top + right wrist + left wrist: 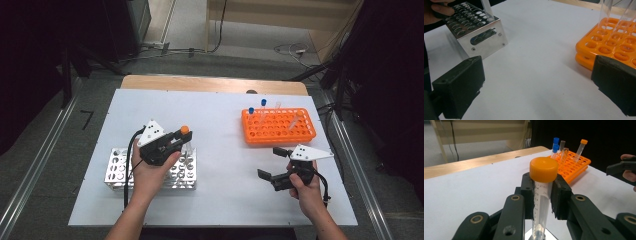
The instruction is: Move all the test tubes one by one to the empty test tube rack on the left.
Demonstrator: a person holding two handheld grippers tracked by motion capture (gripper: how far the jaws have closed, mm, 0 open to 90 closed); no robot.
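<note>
Orange-capped tube [543, 185] sits clamped upright in the left gripper [543, 195], seemingly over the metal rack [116, 172]; the right gripper [273, 162] rests spread wide, empty.

Shiny metal rack [484, 37], glossy orange plastic rack [278, 126], clear plastic tube [541, 205], matt white tabletop [215, 125].

Orange cap [543, 169] is topping the clear tube [541, 210], black jaws are showing, orange rack [278, 126], shiny silver rack [480, 35], white table [220, 135].
</note>
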